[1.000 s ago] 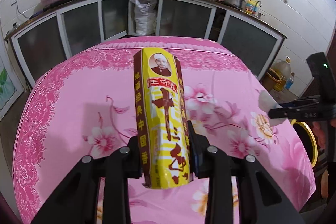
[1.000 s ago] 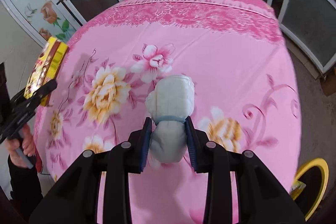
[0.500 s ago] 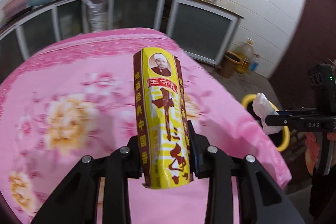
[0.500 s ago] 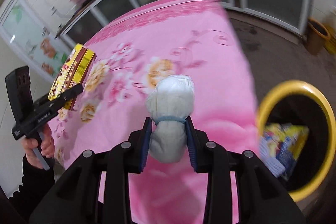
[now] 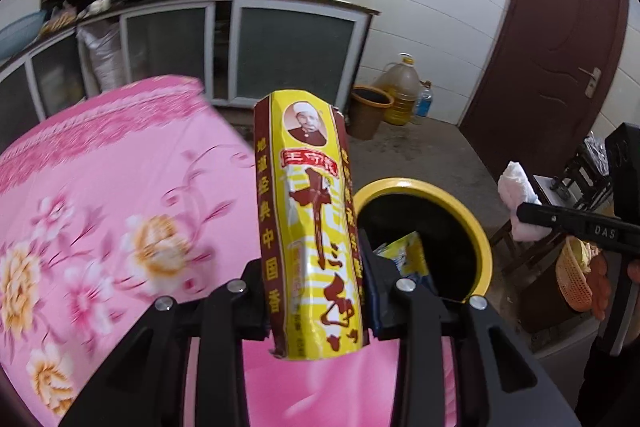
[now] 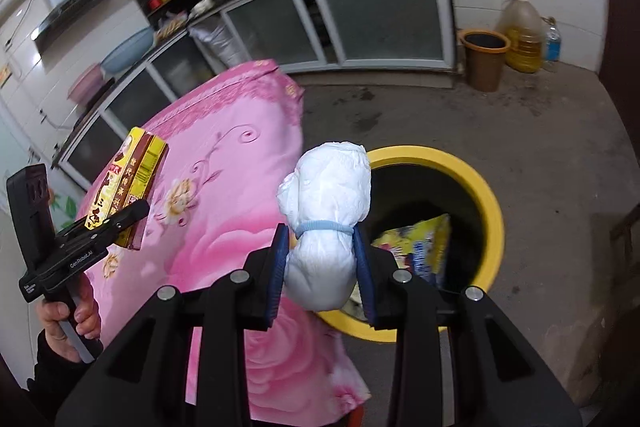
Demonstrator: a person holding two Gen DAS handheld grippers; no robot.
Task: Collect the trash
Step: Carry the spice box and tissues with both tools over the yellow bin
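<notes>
Two grippers, both clamped: left gripper [image 5: 316, 291] pinching one yellow packet [image 5: 310, 223], right gripper [image 6: 320, 267] squeezing one white bundle [image 6: 326, 219]; one yellow-rimmed bin [image 6: 486, 211] just ahead.

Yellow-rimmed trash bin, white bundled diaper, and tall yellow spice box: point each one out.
yellow-rimmed trash bin [image 6: 490, 211], right wrist view, on its right rim.
white bundled diaper [image 6: 326, 195], right wrist view, upper bulge.
tall yellow spice box [image 5: 310, 227], left wrist view, front face.

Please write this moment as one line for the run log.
left gripper: holds spice box | right gripper: holds white bundle | yellow bin: open, below
</notes>
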